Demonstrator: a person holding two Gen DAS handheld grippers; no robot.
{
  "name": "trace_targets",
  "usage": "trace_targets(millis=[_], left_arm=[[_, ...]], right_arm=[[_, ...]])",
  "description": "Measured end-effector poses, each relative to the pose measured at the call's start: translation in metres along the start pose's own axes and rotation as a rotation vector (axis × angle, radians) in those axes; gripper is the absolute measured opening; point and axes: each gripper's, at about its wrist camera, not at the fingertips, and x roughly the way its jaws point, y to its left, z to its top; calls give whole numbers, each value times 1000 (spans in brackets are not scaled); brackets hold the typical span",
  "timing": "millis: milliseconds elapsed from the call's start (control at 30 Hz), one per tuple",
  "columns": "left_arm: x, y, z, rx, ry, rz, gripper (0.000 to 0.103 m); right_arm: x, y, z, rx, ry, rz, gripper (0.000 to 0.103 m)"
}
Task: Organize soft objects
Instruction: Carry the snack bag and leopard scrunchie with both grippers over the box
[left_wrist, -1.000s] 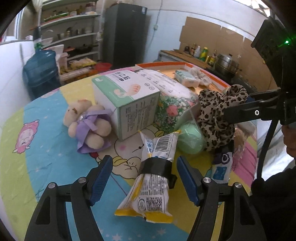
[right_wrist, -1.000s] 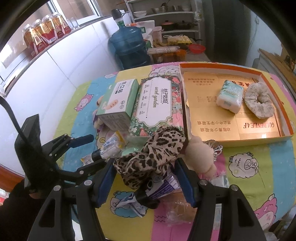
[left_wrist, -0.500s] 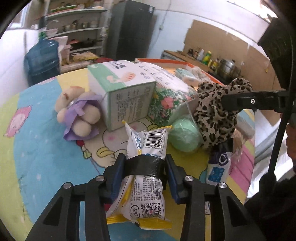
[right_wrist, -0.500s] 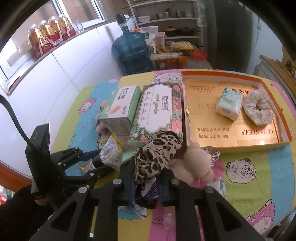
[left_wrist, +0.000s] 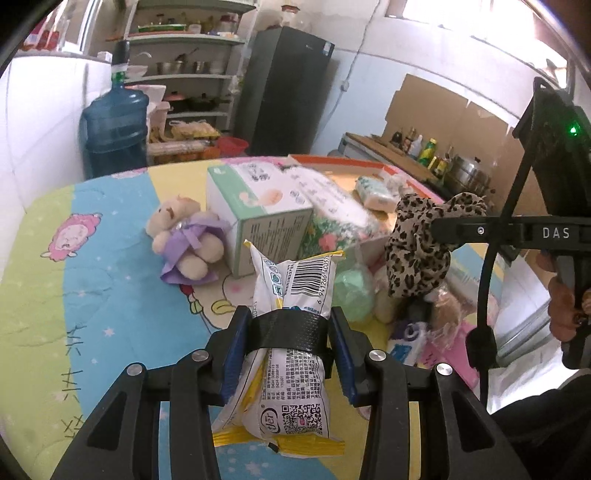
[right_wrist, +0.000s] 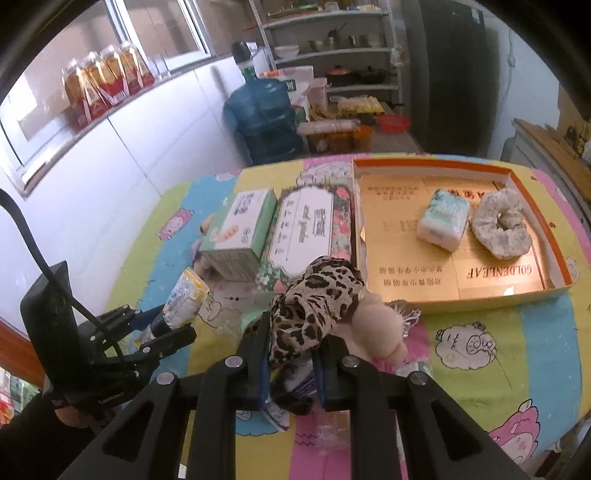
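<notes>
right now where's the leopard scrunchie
Clamped in the right gripper, the leopard scrunchie sits just short of the orange tray, beside the floral tissue pack.

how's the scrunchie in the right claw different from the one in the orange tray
The leopard scrunchie is brown with dark spots; the pale scrunchie is cream with faint speckles. The leopard scrunchie is bunched up and pinched in the right claw; the pale scrunchie lies flat as an open ring in the orange tray. Both are gathered fabric rings.
</notes>
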Motion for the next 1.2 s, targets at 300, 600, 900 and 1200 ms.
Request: trace_targets(millis=[300, 600, 900, 1200], left_arm=[[-21, -22, 24, -2, -70, 6, 44], [-25, -55, 55, 18, -101, 7, 44], [-5, -95, 85, 32, -90, 10, 44], [28, -135, 111, 25, -69, 2, 44]], right_arm=[[-36, -14, 7, 45, -112, 66, 20], [-69, -48, 13, 114, -201, 55, 20], [-94, -85, 13, 149, -261, 6, 20], [-110, -134, 17, 213, -303, 2, 20]])
